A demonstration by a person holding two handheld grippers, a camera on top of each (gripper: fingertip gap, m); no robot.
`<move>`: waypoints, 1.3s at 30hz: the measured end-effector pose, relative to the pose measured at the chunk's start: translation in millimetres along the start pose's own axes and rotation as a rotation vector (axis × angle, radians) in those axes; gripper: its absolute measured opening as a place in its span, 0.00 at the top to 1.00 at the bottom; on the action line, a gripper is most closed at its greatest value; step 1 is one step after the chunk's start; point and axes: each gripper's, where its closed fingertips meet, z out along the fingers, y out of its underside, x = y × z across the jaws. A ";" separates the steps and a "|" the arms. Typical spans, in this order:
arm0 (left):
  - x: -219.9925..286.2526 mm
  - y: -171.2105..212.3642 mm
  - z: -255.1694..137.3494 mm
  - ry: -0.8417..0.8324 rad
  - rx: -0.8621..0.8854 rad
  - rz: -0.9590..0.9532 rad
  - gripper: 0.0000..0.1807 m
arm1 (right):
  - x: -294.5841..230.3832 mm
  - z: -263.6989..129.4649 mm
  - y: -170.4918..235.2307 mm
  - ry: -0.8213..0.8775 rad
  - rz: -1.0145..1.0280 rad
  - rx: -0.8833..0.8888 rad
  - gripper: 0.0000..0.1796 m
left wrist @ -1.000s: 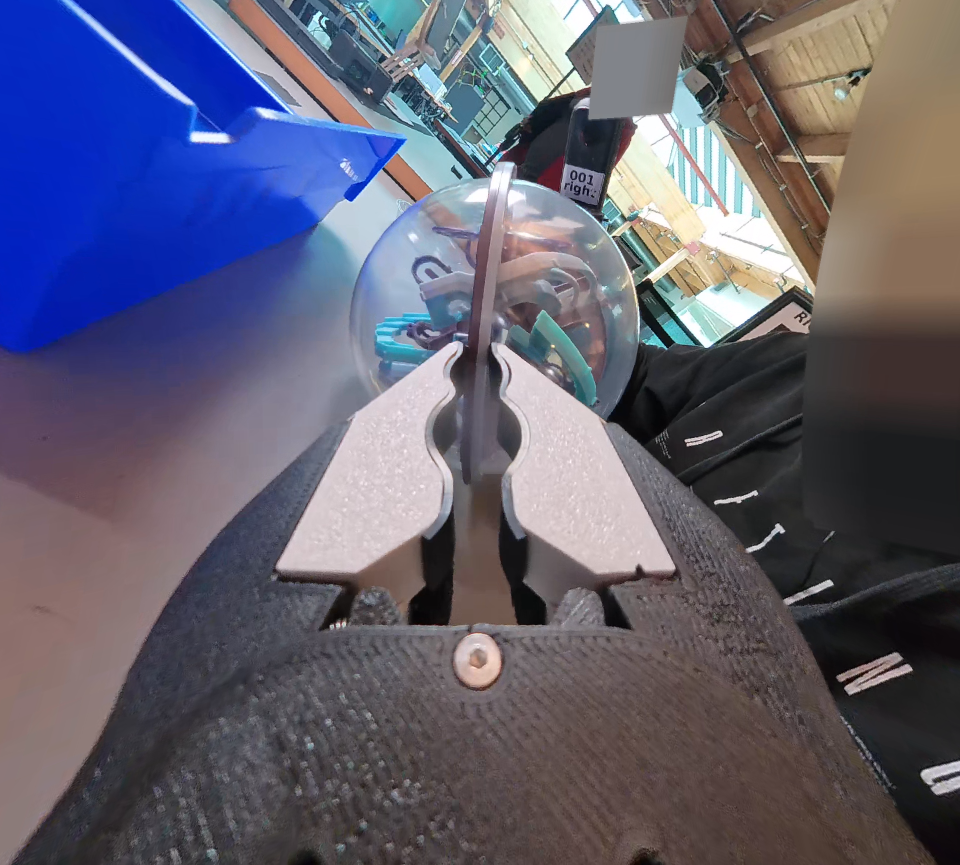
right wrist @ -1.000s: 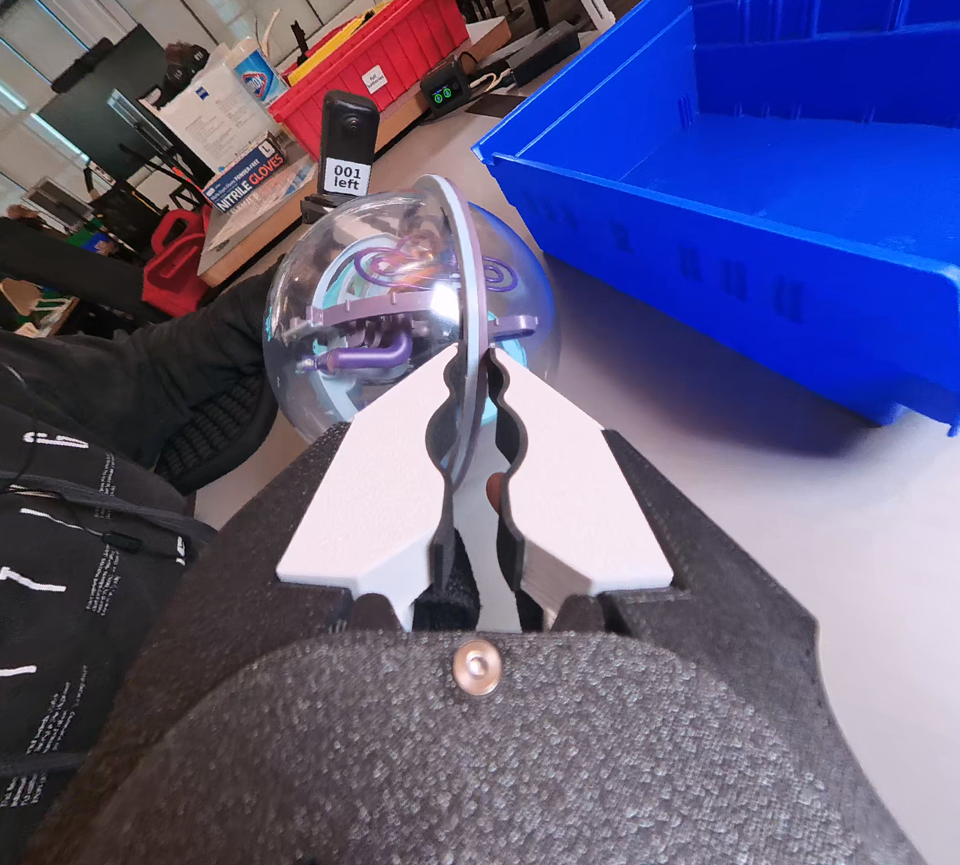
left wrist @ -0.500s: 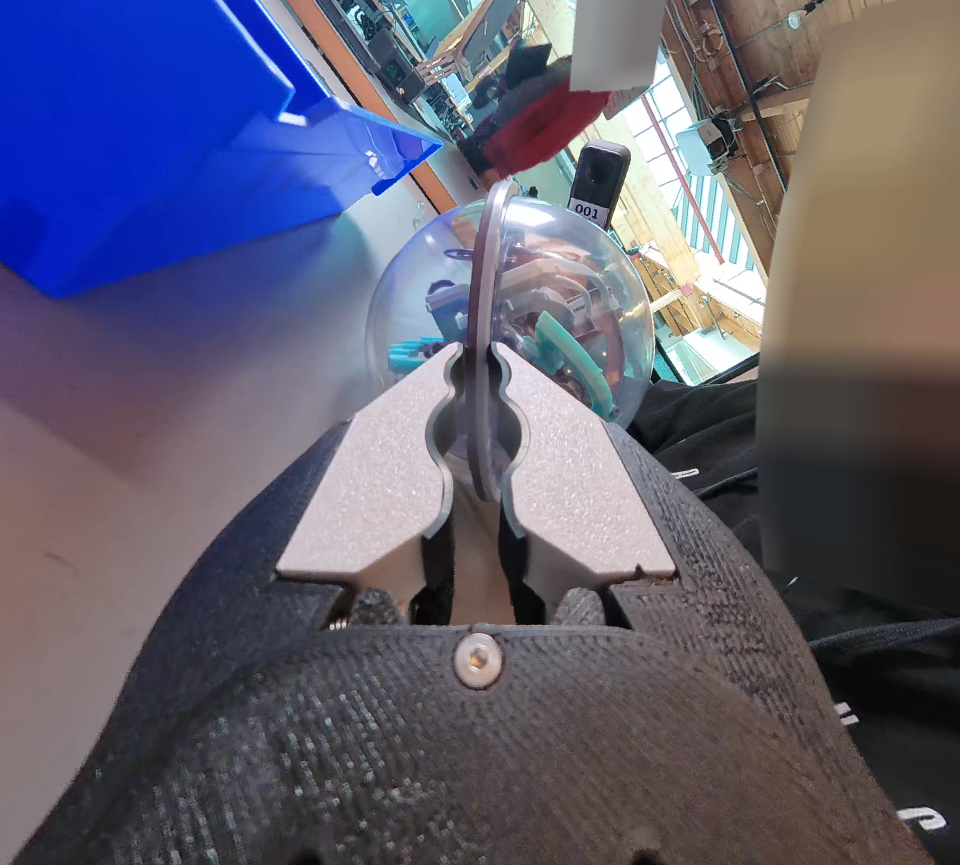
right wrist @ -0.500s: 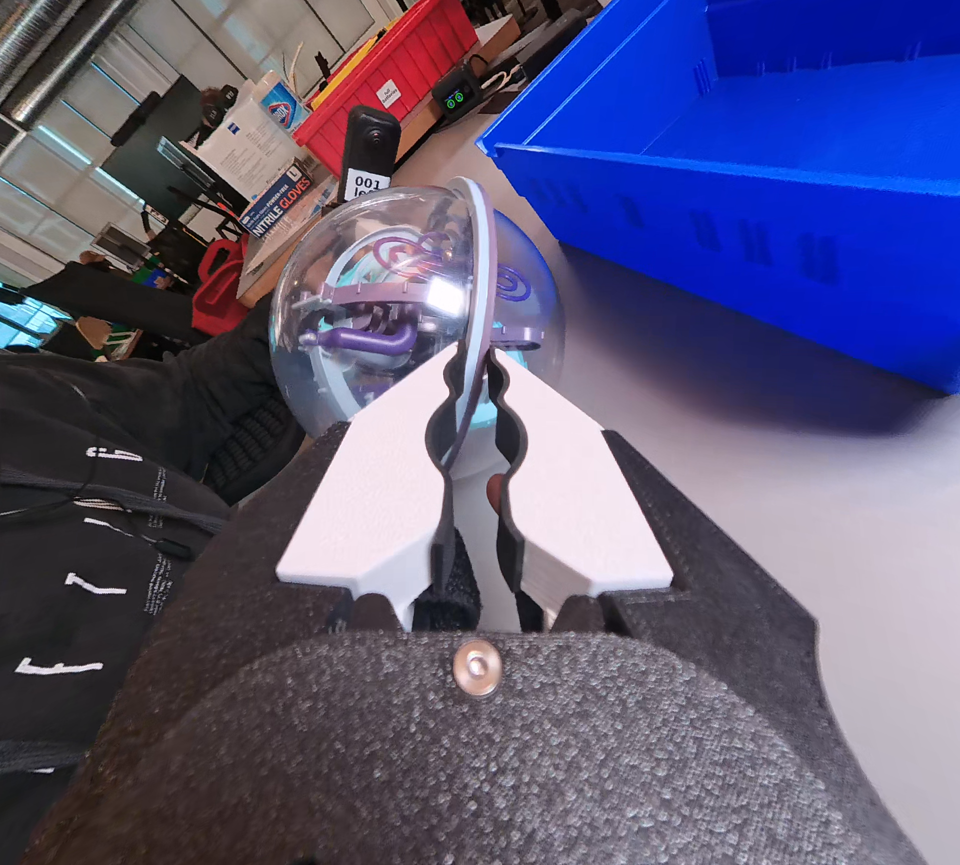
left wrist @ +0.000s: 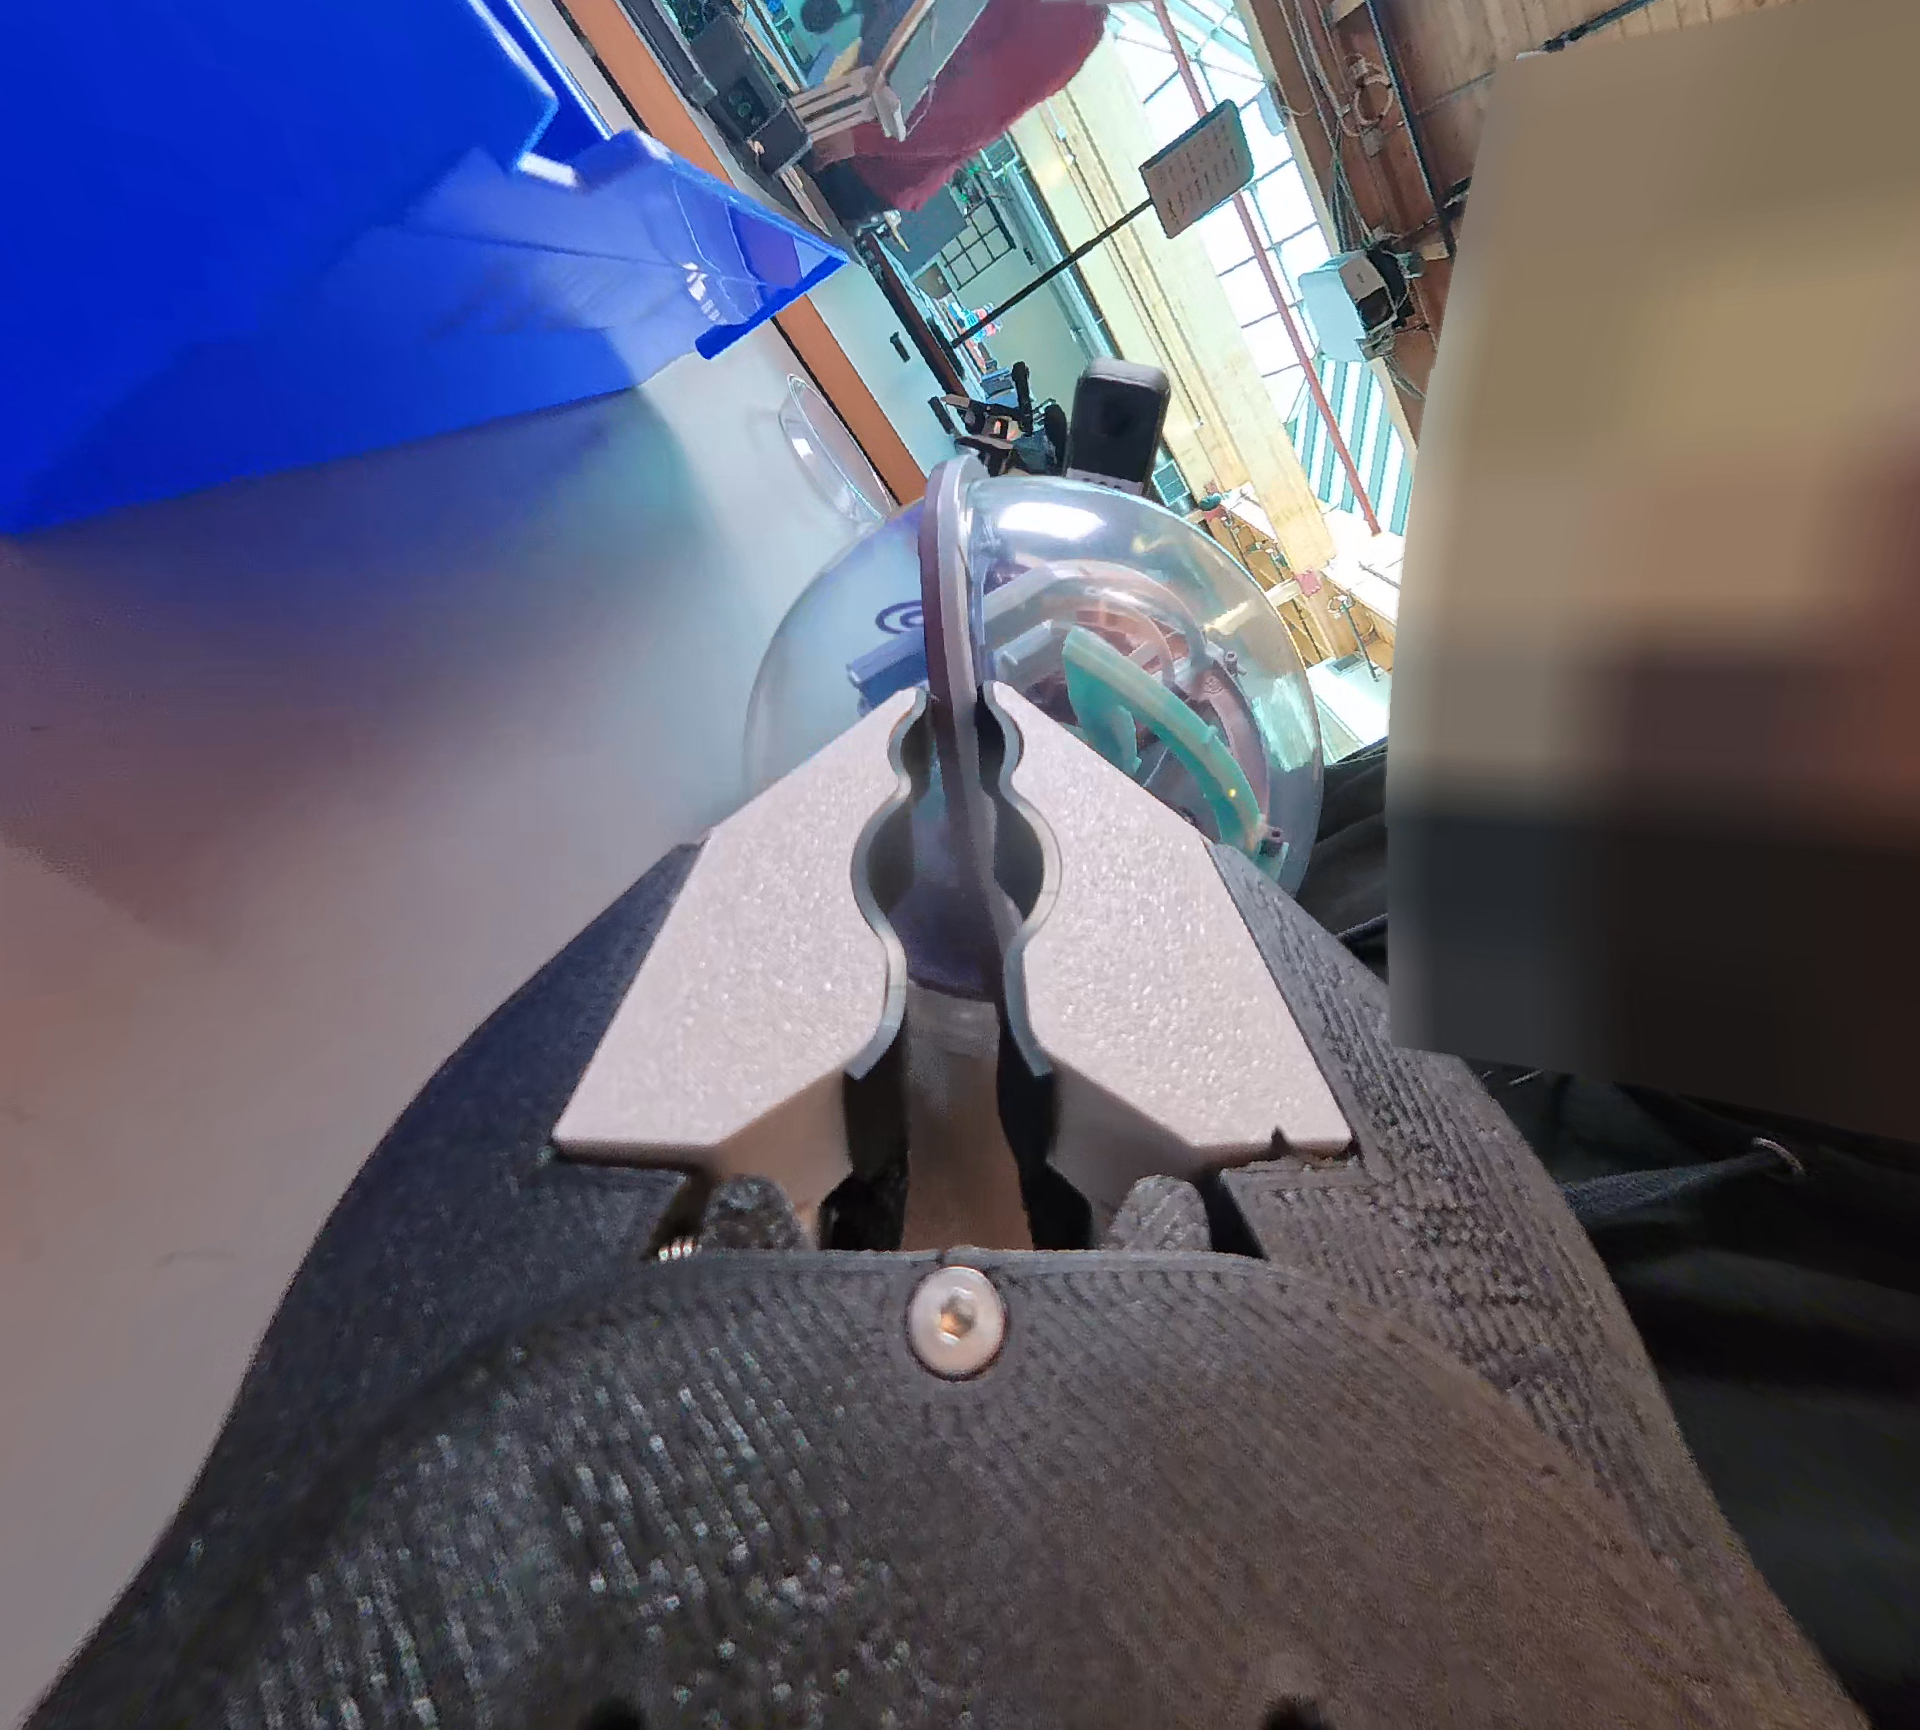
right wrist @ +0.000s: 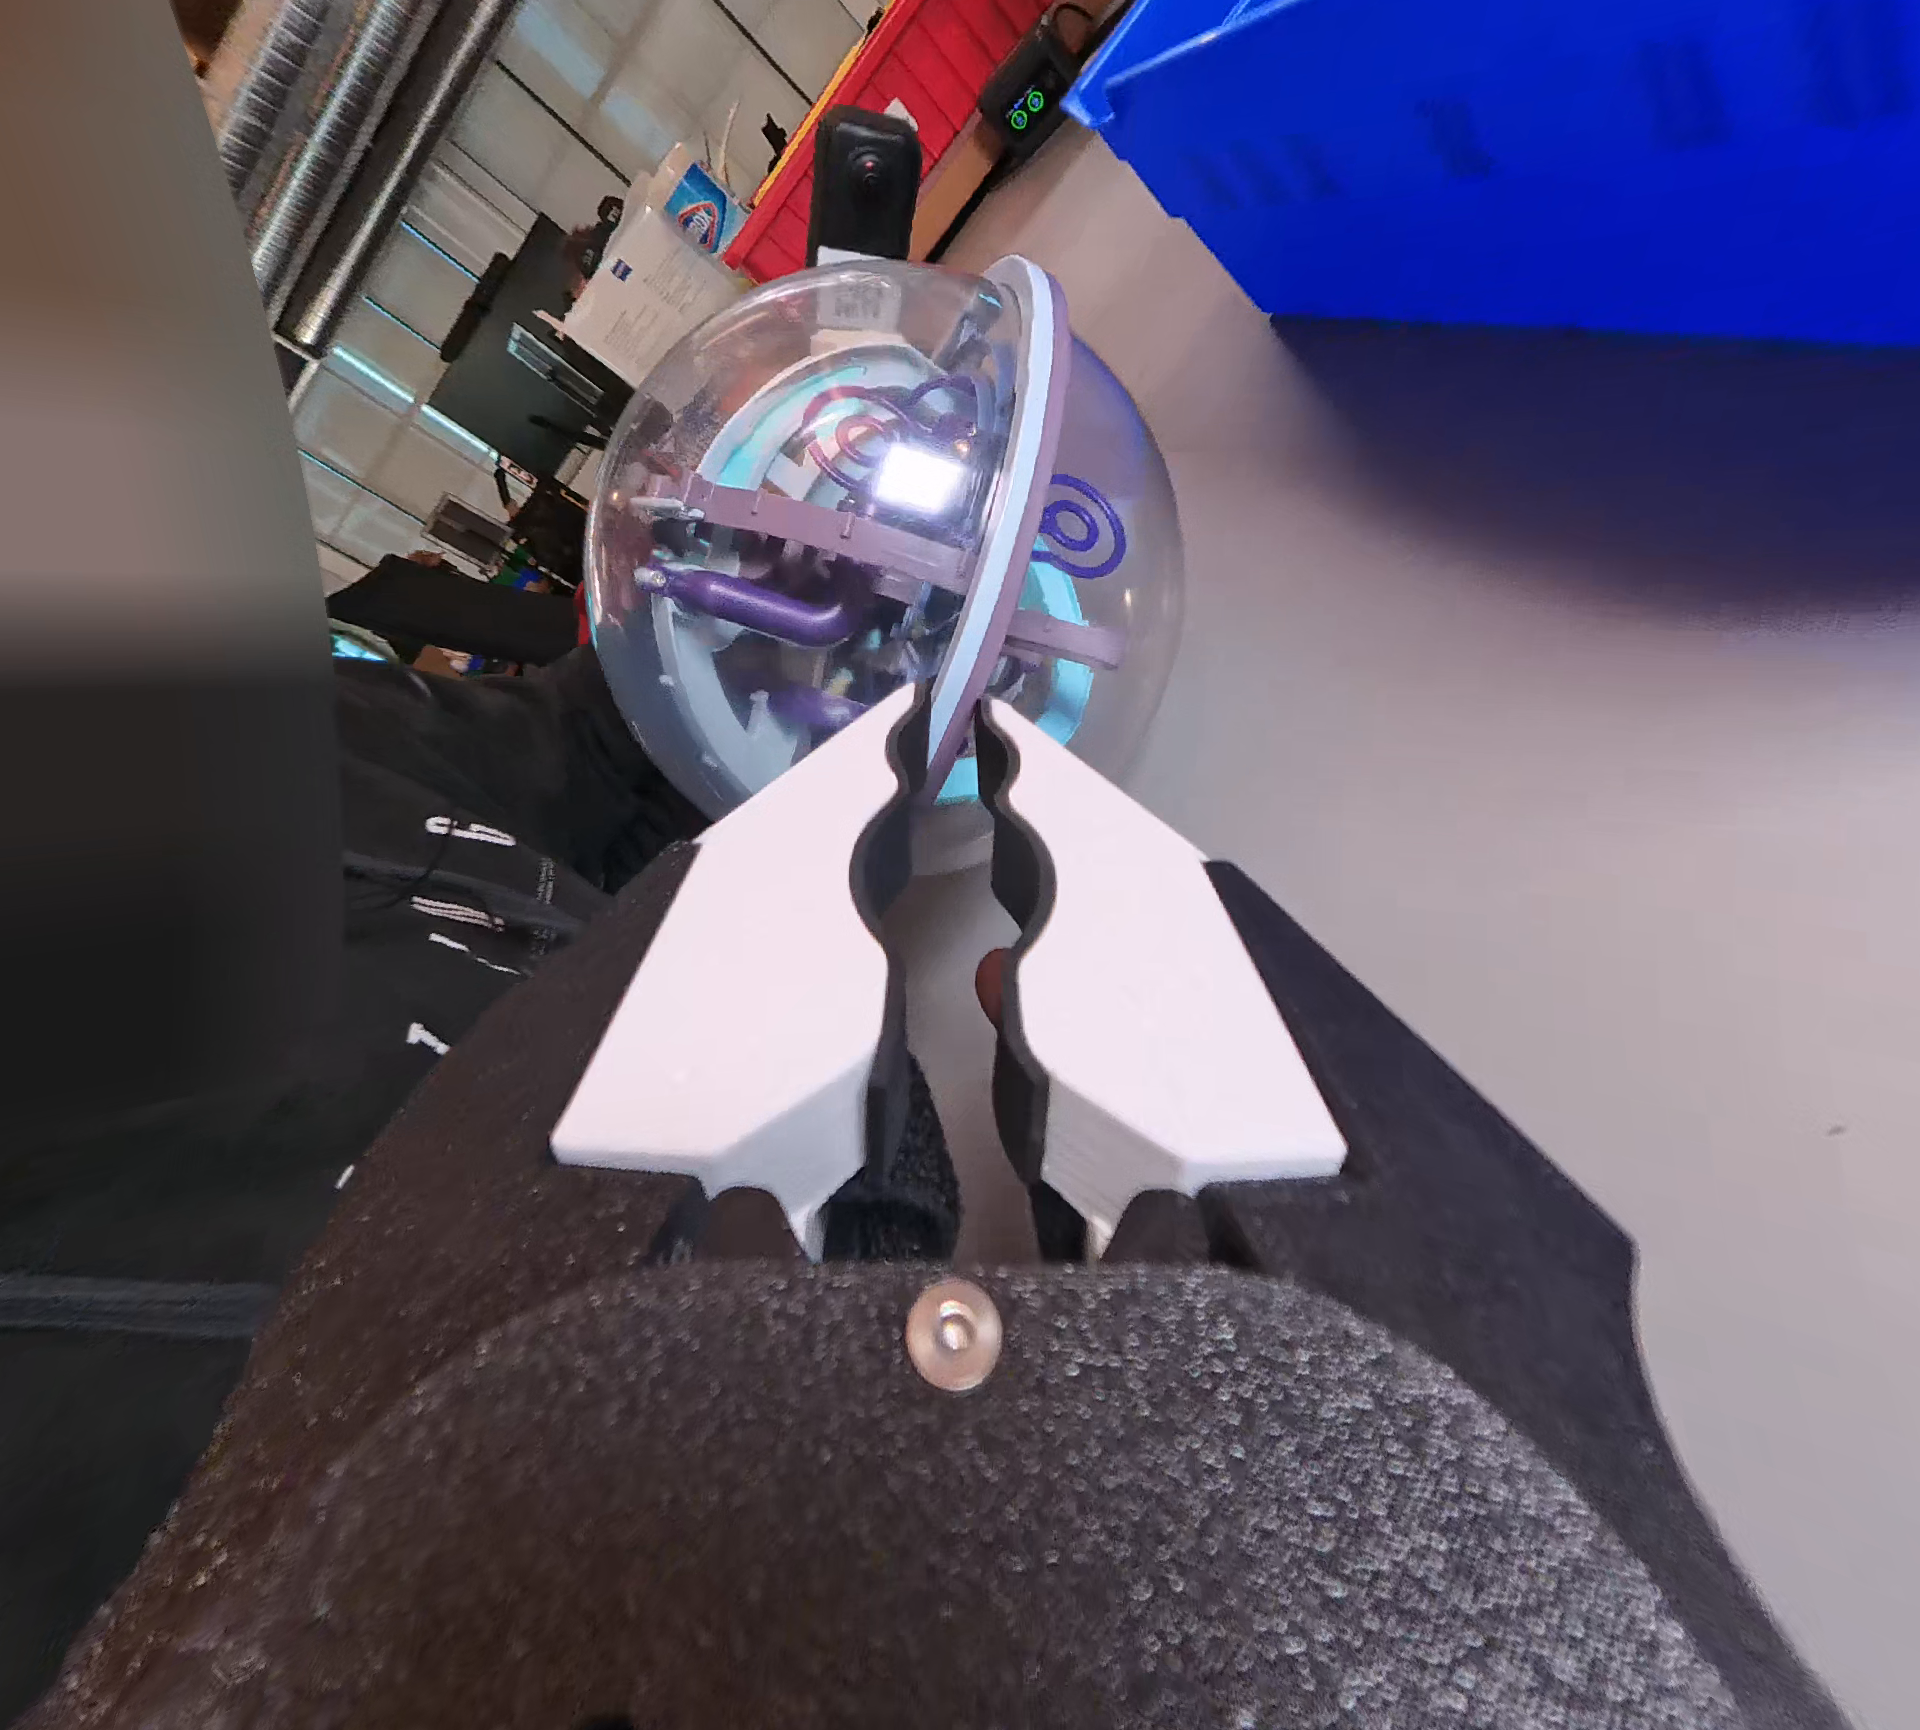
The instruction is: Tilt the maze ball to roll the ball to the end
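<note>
The clear maze ball (left wrist: pixel 1122 641) is held up off the grey tabletop (left wrist: pixel 364 745) between the two grippers, one clamped on each side of the flat purple ring (right wrist: pixel 1023 475) that runs around its middle. The left gripper (left wrist: pixel 954 706) has its grey fingers (left wrist: pixel 769 942) pressed in on the ring's edge, pinching it in the wavy notch between them, and the right gripper (right wrist: pixel 948 712) pinches the opposite stretch of the same ring with its white fingers (right wrist: pixel 748 984), which stand close together with only the thin ring between their tips. The ring leans away from upright in both views, so the sphere sits tilted. Inside the shell there are teal curved tracks (left wrist: pixel 1153 724), a purple tube (right wrist: pixel 758 605) and a purple spiral (right wrist: pixel 1081 532); the little ball itself I cannot pick out. A big blue plastic bin (right wrist: pixel 1558 153) stands on the table just beyond the sphere, well clear of it. Behind it, farther off, a red bin (right wrist: pixel 935 59) sits on another bench. A person's black sleeve (right wrist: pixel 457 849) shows close beside the sphere.
</note>
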 end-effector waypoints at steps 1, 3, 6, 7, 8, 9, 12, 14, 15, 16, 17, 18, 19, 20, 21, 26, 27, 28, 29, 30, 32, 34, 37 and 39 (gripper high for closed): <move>0.7 0.5 0.5 0.007 -0.002 -0.002 0.96 | -1.9 -0.3 2.7 -0.013 0.011 0.001 0.97; 1.8 1.2 1.1 0.017 -0.006 0.000 0.96 | -7.3 -0.7 6.6 -0.039 0.016 0.005 0.97; 3.8 1.7 1.4 0.031 -0.010 0.008 0.96 | -16.1 -0.6 12.0 -0.056 -0.029 0.000 0.97; 4.6 2.0 1.5 0.037 -0.012 0.011 0.96 | -19.0 -0.4 13.9 -0.062 -0.045 -0.003 0.97; 5.1 2.2 1.6 0.041 -0.014 0.012 0.96 | -21.5 -0.2 15.5 -0.070 -0.051 -0.004 0.97; 5.5 2.3 1.7 0.045 -0.015 0.012 0.96 | -23.7 -0.2 16.9 -0.079 -0.050 -0.003 0.97; 6.6 2.7 2.8 0.051 -0.018 0.014 0.96 | -26.6 -0.7 20.5 -0.100 -0.039 0.001 0.97; 5.2 4.0 3.9 0.045 -0.025 0.015 0.96 | -27.3 -0.8 23.0 -0.108 -0.036 -0.002 0.97; 4.2 4.4 4.1 0.044 -0.026 0.011 0.96 | -27.4 -0.6 24.1 -0.114 -0.032 -0.003 0.97; 3.3 4.5 4.5 0.046 -0.023 0.006 0.96 | -27.3 -0.4 24.6 -0.119 -0.027 -0.003 0.97; 2.7 4.3 4.7 0.048 -0.020 0.000 0.96 | -27.1 -0.6 24.7 -0.123 -0.023 -0.003 0.97; 2.3 4.0 4.9 0.050 -0.018 -0.003 0.96 | -26.9 -0.7 24.6 -0.125 -0.022 -0.002 0.97; 2.1 3.8 5.1 0.049 -0.018 -0.003 0.96 | -26.6 -0.8 24.5 -0.126 -0.025 -0.002 0.97; 1.9 3.6 5.5 0.047 -0.018 -0.001 0.96 | -26.5 -1.0 24.6 -0.128 -0.025 -0.002 0.97; 1.7 3.5 5.7 0.046 -0.019 0.000 0.96 | -26.2 -1.1 24.6 -0.131 -0.020 0.000 0.97; 0.5 2.9 6.1 0.041 -0.016 -0.007 0.96 | -25.4 -1.4 24.0 -0.138 -0.006 0.007 0.97; 0.2 2.8 6.0 0.040 -0.016 -0.007 0.96 | -25.5 -1.3 23.8 -0.139 -0.006 0.009 0.97; -0.2 2.6 5.9 0.039 -0.015 -0.009 0.96 | -26.0 -1.0 23.8 -0.141 -0.006 0.009 0.97; -0.4 2.6 5.9 0.038 -0.015 -0.008 0.96 | -26.6 -0.8 24.0 -0.144 -0.005 0.009 0.97; -0.7 2.5 5.7 0.038 -0.014 -0.007 0.96 | -27.6 -0.4 24.1 -0.147 -0.006 0.010 0.97; -1.8 2.3 5.2 0.036 -0.014 -0.008 0.96 | -28.7 0.7 25.2 -0.142 -0.020 0.008 1.00; -4.9 3.4 4.4 0.027 -0.021 -0.002 0.97 | -30.0 3.5 28.9 -0.135 -0.042 -0.004 1.00; -0.6 4.6 6.9 0.049 -0.028 0.012 0.96 | -40.4 7.6 33.6 -0.177 -0.060 -0.010 1.00; 0.9 5.5 9.5 0.046 -0.041 0.031 0.97 | -42.1 8.7 36.5 -0.182 -0.067 -0.025 1.00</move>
